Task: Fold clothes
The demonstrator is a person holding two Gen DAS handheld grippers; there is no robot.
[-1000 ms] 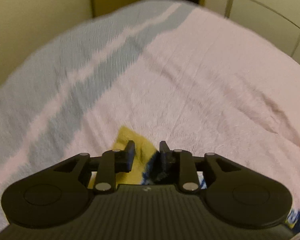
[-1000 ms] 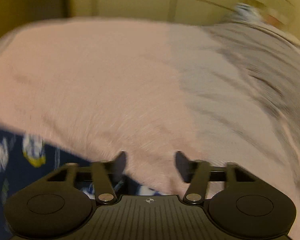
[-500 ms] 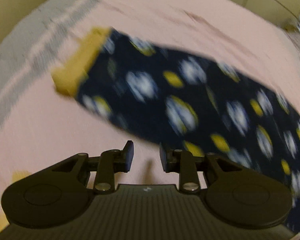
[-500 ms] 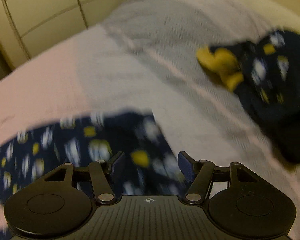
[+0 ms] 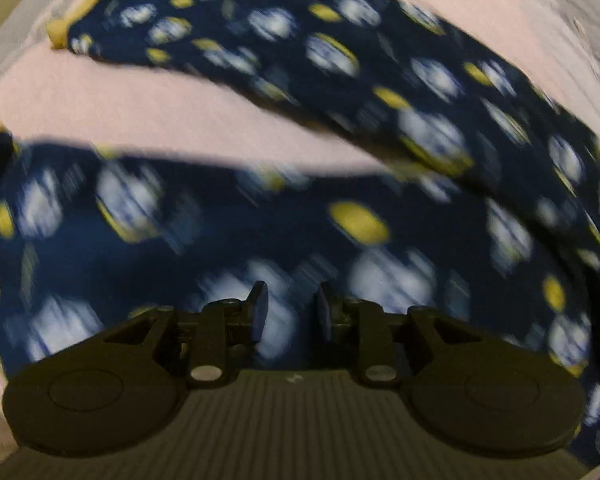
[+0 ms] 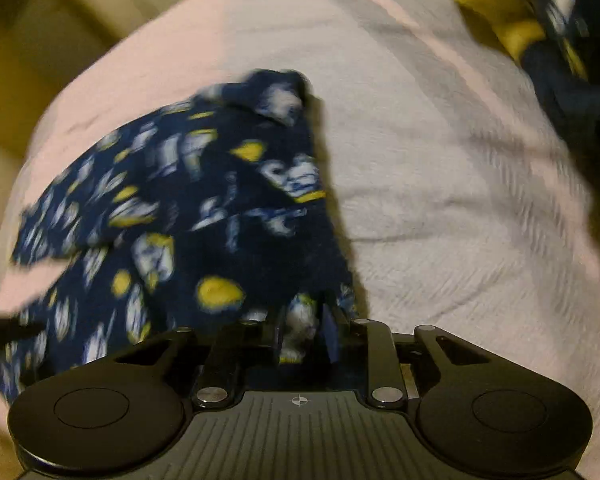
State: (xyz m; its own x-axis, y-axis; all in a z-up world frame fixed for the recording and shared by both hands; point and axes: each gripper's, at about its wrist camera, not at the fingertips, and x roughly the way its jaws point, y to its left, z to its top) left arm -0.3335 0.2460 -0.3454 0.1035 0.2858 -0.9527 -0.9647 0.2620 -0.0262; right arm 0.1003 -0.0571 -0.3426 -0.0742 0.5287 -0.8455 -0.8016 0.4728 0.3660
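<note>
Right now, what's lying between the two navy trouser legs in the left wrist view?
Only a bare strip of pink bedspread separates the upper leg from the lower leg, seen in the left wrist view.

Soft printed cloth pyjamas (image 5: 340, 208) on a pink, ribbed woven bedspread (image 6: 440, 168); matt black plastic right gripper (image 6: 304, 336).

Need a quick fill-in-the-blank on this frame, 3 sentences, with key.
1. The right gripper is shut on a fold of the navy ____.
2. The left gripper hovers over the fabric with its jaws ____.
3. The bedspread under the clothes is mostly ____ in colour.

Missing words: patterned garment; open; pink
</note>
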